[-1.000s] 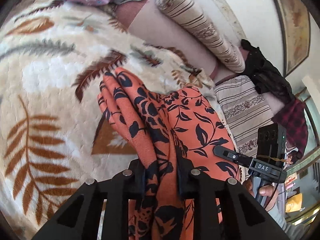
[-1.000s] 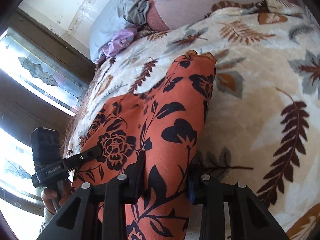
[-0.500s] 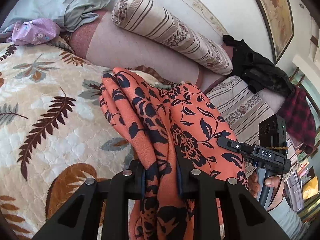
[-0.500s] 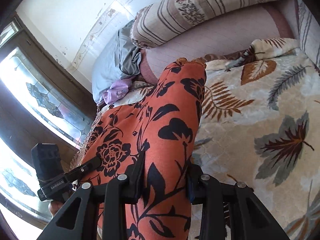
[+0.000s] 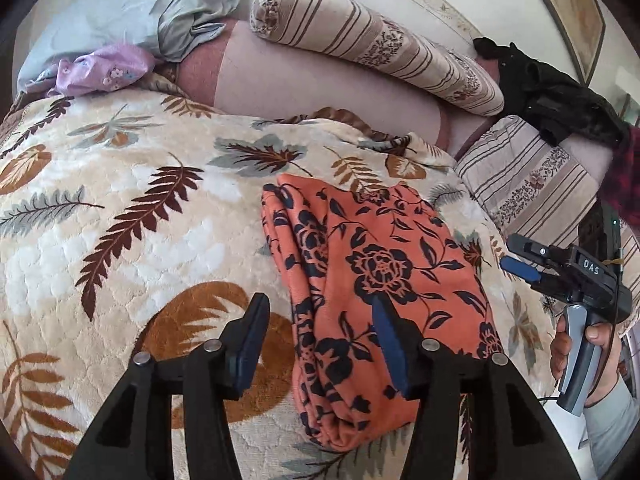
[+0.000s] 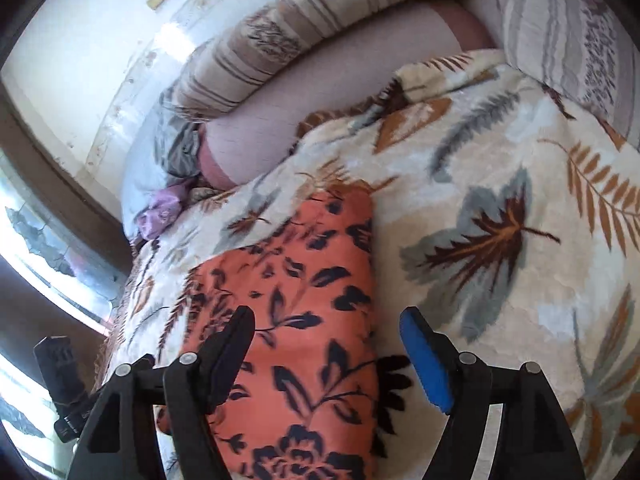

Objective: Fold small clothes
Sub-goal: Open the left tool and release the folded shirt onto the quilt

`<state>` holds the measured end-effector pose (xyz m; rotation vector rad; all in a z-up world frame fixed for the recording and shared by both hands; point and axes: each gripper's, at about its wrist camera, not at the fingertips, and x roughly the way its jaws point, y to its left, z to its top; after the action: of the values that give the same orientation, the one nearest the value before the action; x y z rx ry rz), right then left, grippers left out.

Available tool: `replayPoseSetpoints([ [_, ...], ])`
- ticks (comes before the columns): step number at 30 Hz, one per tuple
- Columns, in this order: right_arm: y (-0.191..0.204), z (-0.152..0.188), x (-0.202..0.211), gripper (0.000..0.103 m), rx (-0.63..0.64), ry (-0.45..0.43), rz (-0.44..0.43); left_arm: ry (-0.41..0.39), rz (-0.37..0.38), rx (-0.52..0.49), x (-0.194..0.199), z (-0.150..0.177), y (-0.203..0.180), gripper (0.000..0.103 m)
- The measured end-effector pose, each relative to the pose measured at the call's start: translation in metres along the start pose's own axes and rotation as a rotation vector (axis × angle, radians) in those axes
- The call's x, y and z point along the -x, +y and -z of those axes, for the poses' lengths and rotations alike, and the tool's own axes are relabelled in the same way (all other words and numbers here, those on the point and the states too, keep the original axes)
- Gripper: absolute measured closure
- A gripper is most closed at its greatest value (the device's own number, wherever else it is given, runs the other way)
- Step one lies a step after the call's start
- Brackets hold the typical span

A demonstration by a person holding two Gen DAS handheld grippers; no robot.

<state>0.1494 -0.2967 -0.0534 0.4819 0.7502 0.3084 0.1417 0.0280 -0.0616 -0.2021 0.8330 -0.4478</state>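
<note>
The soft, floppy orange cloth with black flowers [image 5: 384, 280] lay folded, looked light, best pinched at its thick edge, while the left gripper [image 5: 320, 344] and right gripper [image 6: 328, 364] were opening, pads off it.

An orange garment [image 5: 384, 276] with black flowers lies folded into a flat stack on the leaf-patterned blanket [image 5: 120, 208].

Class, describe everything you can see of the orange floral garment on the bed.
The orange garment is soft-looking fabric printed with black flowers and leaves. It lies folded into a layered oblong on the leaf-patterned blanket, layered edges showing along one side. Both grippers' jaws are opening around it; no fingers press on it.
</note>
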Motion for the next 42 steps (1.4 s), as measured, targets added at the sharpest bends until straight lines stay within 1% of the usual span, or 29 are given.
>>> replayPoseSetpoints([
  [1,0.012,0.0,-0.003,0.022,0.033,0.011,-0.04,0.002,-0.003,-0.008,-0.003,0.002,-0.006,0.032],
  [2,0.019,0.002,-0.009,0.02,0.057,0.031,-0.075,0.013,-0.025,-0.015,-0.011,0.006,-0.01,0.029],
  [3,0.024,0.004,-0.017,0.019,0.077,0.058,-0.086,0.036,-0.071,-0.023,-0.022,0.011,-0.014,0.028],
  [4,0.023,0.006,-0.03,0.019,0.082,0.095,-0.059,0.082,-0.127,-0.026,-0.034,0.015,-0.015,0.028],
  [5,0.015,0.008,-0.046,0.019,0.061,0.155,-0.004,0.146,-0.172,-0.02,-0.047,0.02,-0.012,0.028],
  [6,0.004,0.01,-0.061,0.019,0.003,0.222,0.036,0.195,-0.18,0.004,-0.054,0.023,-0.008,0.028],
  [7,-0.003,0.008,-0.064,0.019,-0.044,0.231,0.033,0.205,-0.153,0.043,-0.051,0.023,-0.005,0.028],
  [8,-0.001,0.004,-0.058,0.019,-0.044,0.209,0.018,0.175,-0.126,0.077,-0.042,0.018,-0.002,0.028],
  [9,0.006,-0.003,-0.05,0.019,-0.005,0.183,0.023,0.126,-0.109,0.09,-0.031,0.011,-0.001,0.028],
  [11,0.018,-0.019,-0.043,0.019,0.058,0.137,0.018,0.044,-0.102,0.087,-0.021,-0.012,-0.001,0.024],
  [12,0.02,-0.027,-0.046,0.019,0.056,0.141,-0.009,0.022,-0.102,0.08,-0.022,-0.024,-0.001,0.019],
  [13,0.017,-0.036,-0.053,0.018,0.031,0.162,-0.048,0.013,-0.104,0.07,-0.028,-0.034,0.0,0.018],
  [14,0.01,-0.041,-0.061,0.017,-0.009,0.185,-0.093,0.03,-0.106,0.063,-0.039,-0.042,0.001,0.018],
  [15,0.001,-0.044,-0.071,0.017,-0.063,0.214,-0.131,0.075,-0.104,0.069,-0.055,-0.048,0.004,0.018],
  [16,-0.01,-0.045,-0.088,0.017,-0.138,0.257,-0.153,0.139,-0.092,0.091,-0.073,-0.049,0.01,0.018],
  [17,-0.026,-0.044,-0.101,0.017,-0.225,0.295,-0.149,0.202,-0.088,0.125,-0.091,-0.049,0.018,0.018],
  [18,-0.037,-0.043,-0.106,0.017,-0.297,0.296,-0.148,0.238,-0.106,0.161,-0.103,-0.046,0.026,0.018],
  [19,-0.04,-0.043,-0.104,0.017,-0.318,0.273,-0.165,0.237,-0.119,0.196,-0.106,-0.043,0.034,0.018],
  [21,-0.031,-0.049,-0.09,0.017,-0.264,0.209,-0.185,0.176,-0.116,0.243,-0.096,-0.039,0.04,0.018],
  [23,-0.027,-0.053,-0.086,0.017,-0.223,0.174,-0.196,0.1,-0.152,0.228,-0.086,-0.038,0.037,0.018],
  [24,-0.03,-0.052,-0.091,0.012,-0.226,0.18,-0.177,0.087,-0.174,0.205,-0.086,-0.037,0.034,0.018],
  [26,-0.044,-0.047,-0.109,0.011,-0.26,0.221,-0.098,0.123,-0.217,0.164,-0.09,-0.036,0.029,0.018],
  [27,-0.045,-0.044,-0.108,0.011,-0.278,0.205,-0.096,0.124,-0.224,0.152,-0.087,-0.035,0.026,0.018],
  [29,-0.03,-0.042,-0.094,0.011,-0.204,0.153,-0.065,0.086,-0.257,0.113,-0.073,-0.034,0.019,0.018],
  [32,-0.001,-0.029,-0.065,0.011,-0.08,0.099,0.009,0.038,-0.347,0.048,-0.054,-0.03,0.007,0.018],
  [35,0.02,-0.006,-0.041,0.011,0.009,0.085,0.077,0.025,-0.366,0.036,-0.034,-0.024,-0.002,0.018],
  [38,0.03,0.023,-0.03,0.011,0.066,0.115,0.128,0.024,-0.365,0.035,-0.017,-0.017,-0.012,0.018],
  [40,0.026,0.042,-0.04,0.01,0.095,0.187,0.16,0.02,-0.371,0.034,-0.006,-0.011,-0.021,0.018],
  [42,0.023,0.052,-0.049,0.01,0.143,0.215,0.201,0.024,-0.372,0.034,0.006,-0.007,-0.031,0.018],
])
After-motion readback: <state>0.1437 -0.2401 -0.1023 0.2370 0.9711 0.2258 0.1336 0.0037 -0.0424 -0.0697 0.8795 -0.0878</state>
